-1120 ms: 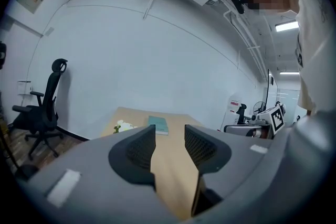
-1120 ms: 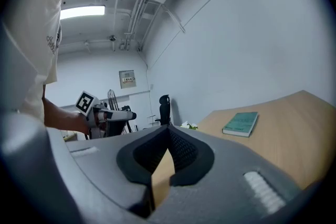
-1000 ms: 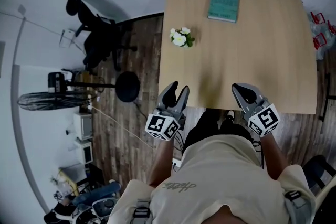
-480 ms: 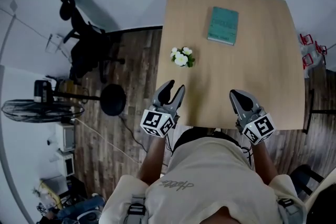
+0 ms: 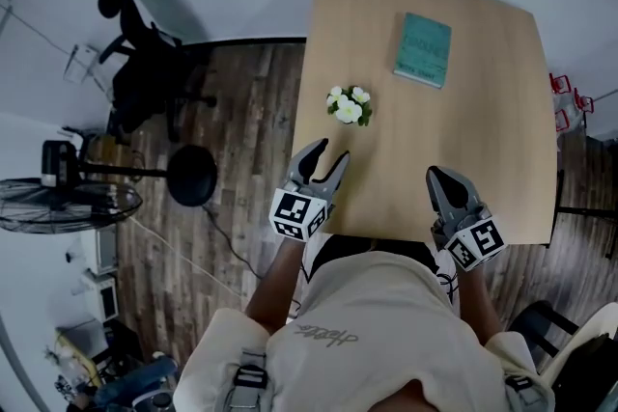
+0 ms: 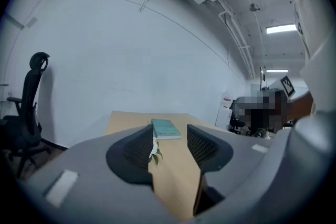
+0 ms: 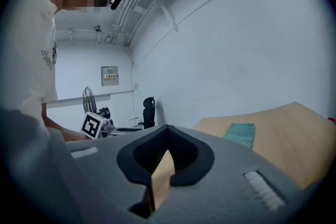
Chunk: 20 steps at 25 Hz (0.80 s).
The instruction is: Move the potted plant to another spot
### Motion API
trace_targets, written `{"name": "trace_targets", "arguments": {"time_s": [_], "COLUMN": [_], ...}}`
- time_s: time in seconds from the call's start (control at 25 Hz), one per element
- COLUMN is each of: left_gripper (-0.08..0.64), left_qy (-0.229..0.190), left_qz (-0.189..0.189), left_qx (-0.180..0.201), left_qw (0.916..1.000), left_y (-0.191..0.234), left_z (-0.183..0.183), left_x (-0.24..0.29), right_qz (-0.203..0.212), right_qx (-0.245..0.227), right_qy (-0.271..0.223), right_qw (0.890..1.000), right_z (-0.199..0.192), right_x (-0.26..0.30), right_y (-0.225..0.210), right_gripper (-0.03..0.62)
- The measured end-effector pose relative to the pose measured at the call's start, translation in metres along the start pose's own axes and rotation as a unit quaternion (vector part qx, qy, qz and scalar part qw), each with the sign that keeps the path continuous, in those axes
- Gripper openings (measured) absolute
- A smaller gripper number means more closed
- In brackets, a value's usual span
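The potted plant (image 5: 349,106) stands upright on the wooden tabletop (image 5: 473,140), near its left edge, well apart from the teal book (image 5: 424,49) that lies flat toward the far side. It is a small thing: a tuft of white flowers over a few green leaves. From above the blooms cover the pot, so its shape and material cannot be told. It is probably light and easy to tip. The petals and leaves look soft and would crush or slide under a squeeze, so the pot's wall below the foliage, taken from the side and low, is the better place to hold it. The plant should then be carried upright so nothing spills or topples. The left gripper (image 5: 326,161) hovers over the near-left part of the tabletop, short of the plant. Its jaws are spread and roughly in line with the plant, and its own view shows a bit of flower and leaf past the left jaw, with nothing between the jaws. The right gripper (image 5: 444,180) sits over the near edge, well apart from the plant. Its jaw tips are pressed together on nothing, so the left gripper seems the one to make the grasp.
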<state>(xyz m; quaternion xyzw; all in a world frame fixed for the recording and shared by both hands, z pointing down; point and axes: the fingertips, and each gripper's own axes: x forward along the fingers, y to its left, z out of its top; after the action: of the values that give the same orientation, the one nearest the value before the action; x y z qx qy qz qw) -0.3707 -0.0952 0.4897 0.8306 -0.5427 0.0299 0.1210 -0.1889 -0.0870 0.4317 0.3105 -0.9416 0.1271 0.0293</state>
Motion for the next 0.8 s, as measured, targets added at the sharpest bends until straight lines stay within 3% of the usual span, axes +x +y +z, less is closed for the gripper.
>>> {"name": "trace_targets", "arguments": {"time_s": [0.12,0.4,0.8], "left_gripper": [0.233,0.270,0.321], "left_qy": [0.020,0.056,0.112], "left_qz": [-0.003,0.020,0.030], "left_qx": [0.017,0.015,0.009], "left_qw": [0.9997,0.9981,0.9932], "left_y": [0.007,0.031,0.069], "left_z": [-0.014,-0.050,-0.117], "left_x": [0.008,0.030,0.087], "right_qz": [-0.002,-0.012,-0.035], "right_qx": [0.014,0.008,0.018], "right_qy": [-0.001,0.014,0.077], "right_qw": [1.000,1.000,0.996], "right_z": [0.001,0.003,-0.038], "right_x": [0.006,0.001,-0.008], "right_y": [0.001,-0.010,-0.039], "right_gripper": [0.002,0.002,0.002]}}
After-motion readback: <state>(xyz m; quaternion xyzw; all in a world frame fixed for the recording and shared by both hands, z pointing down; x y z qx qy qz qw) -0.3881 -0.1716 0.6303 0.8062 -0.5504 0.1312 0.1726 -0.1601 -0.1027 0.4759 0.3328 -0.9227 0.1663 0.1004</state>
